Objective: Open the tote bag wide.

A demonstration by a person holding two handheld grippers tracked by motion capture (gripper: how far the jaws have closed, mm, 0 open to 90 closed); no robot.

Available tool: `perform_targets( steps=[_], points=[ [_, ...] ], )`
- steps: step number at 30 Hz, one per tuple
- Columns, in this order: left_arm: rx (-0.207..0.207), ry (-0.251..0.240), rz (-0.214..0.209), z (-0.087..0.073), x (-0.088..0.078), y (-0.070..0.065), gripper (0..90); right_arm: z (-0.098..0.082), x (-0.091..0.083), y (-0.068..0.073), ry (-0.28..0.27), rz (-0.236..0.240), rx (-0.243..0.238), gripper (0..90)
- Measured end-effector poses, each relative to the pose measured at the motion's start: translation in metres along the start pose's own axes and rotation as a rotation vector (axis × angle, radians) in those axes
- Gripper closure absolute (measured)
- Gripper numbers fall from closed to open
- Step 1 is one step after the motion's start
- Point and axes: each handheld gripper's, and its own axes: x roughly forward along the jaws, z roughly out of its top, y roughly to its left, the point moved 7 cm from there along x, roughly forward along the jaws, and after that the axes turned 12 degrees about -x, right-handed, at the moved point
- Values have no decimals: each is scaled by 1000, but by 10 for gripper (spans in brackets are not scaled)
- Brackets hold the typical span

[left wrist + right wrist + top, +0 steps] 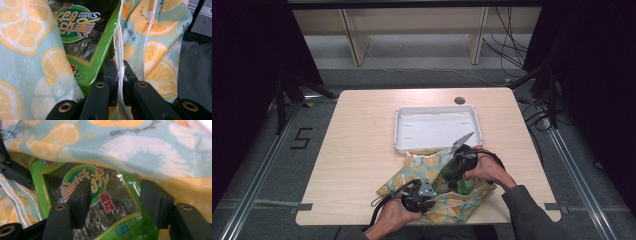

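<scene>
A drawstring bag printed with orange slices on pale blue lies at the table's near edge. Inside its mouth sits a green seaweed snack packet. My left gripper is shut on the bag's rim, and in the left gripper view its jaws pinch the fabric edge and white cord beside the packet. My right gripper reaches into the bag. In the right gripper view it stands open over the packet, its pads apart, with the bag's fabric draped above.
An empty white tray stands just behind the bag, its near wall touching the fabric. A round cable hole sits at the table's far edge. Bare wood stretches to the left. Shelving and cables lie on the floor beyond.
</scene>
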Motion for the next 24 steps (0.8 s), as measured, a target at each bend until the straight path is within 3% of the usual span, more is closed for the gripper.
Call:
perform_targets(
  steps=[5, 6, 7, 10, 11, 14, 15, 17, 18, 19, 21, 22, 23, 24],
  points=[
    [30, 2, -14, 0, 2, 0, 860, -2, -1, -10, -7, -56, 28, 383],
    [42, 1, -17, 1, 2, 0, 860, -3, -1, -9, 8, -46, 40, 379],
    [13, 2, -10, 0, 1, -1, 860, -5, 0, -8, 20, -38, 38, 364],
    [39, 10, -2, 1, 0, 3, 862, -8, 4, -4, 63, -11, 31, 360],
    [14, 5, -4, 0, 1, 2, 863, -7, 6, -3, 59, 6, 13, 363],
    [-9, -9, 0, 0, 2, 4, 865, -7, 3, 2, 58, 37, 35, 391],
    [9, 8, 3, -1, 1, 6, 866, -7, 3, 2, 59, 40, 34, 393],
    [2, 3, 8, 0, 1, 8, 866, -8, 2, 3, 64, 22, 32, 402],
    [-16, -11, 9, 0, 3, 7, 867, -9, 2, 4, 69, 30, 39, 409],
    [12, 11, 17, -1, 1, 10, 867, -9, 2, 5, 70, 32, 41, 414],
    [-6, 10, 16, -1, 2, 10, 867, -9, 2, 11, 72, 68, 77, 418],
    [8, 12, 22, -1, 2, 12, 867, -9, 4, 8, 63, 55, 45, 423],
    [-8, 13, 21, -1, 2, 12, 867, -10, 4, 10, 73, 59, 73, 423],
    [-5, 6, 23, 0, 3, 12, 867, -10, 5, 10, 77, 66, 67, 423]
  ],
)
